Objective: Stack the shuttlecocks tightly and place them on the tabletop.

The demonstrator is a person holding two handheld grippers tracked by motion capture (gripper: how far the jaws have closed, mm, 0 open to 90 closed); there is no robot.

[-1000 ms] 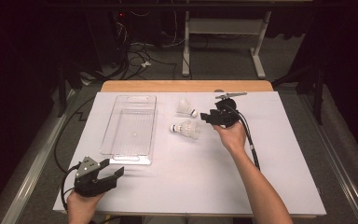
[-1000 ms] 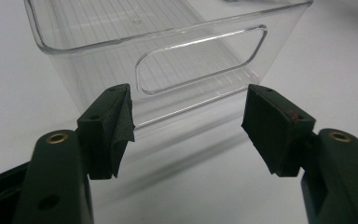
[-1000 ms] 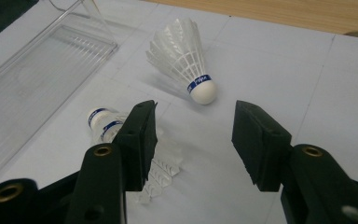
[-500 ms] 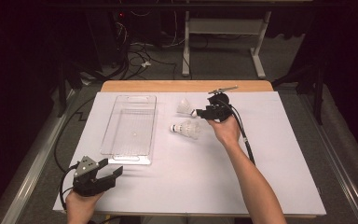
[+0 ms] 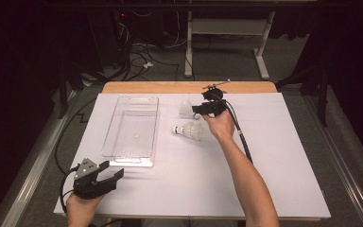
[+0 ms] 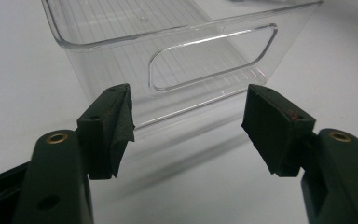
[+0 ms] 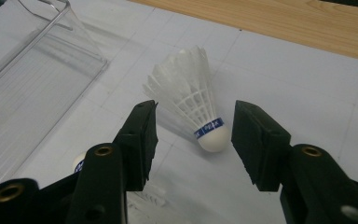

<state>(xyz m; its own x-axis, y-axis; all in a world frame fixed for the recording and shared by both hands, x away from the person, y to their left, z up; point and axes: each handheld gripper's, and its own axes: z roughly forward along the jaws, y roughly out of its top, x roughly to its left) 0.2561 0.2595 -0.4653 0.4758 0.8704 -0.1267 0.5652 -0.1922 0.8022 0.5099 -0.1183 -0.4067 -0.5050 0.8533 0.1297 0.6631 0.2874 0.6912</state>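
Two white feather shuttlecocks lie on the white sheet. The far shuttlecock (image 5: 186,109) (image 7: 186,93) rests on its side, its cork with a blue band pointing toward my right gripper (image 5: 197,109) (image 7: 194,112). That gripper stands open, its jaws on either side of the cork end without touching it. The near shuttlecock (image 5: 189,130) lies just below my right hand; its cork (image 7: 78,161) peeks out beneath the left jaw. My left gripper (image 5: 115,172) (image 6: 189,98) rests open at the front left, facing the near end wall of the clear plastic bin (image 5: 130,153) (image 6: 121,51).
The clear bin (image 7: 23,98) is long and has a handle cut-out (image 6: 212,56) in its near end. A wooden table edge (image 5: 170,87) runs along the back. The right gripper's cable (image 5: 238,130) trails across the sheet. Beyond the table are floor cables and a stand.
My right gripper has moved left and slightly farther away, up to the far shuttlecock. The left gripper has stayed where it was.
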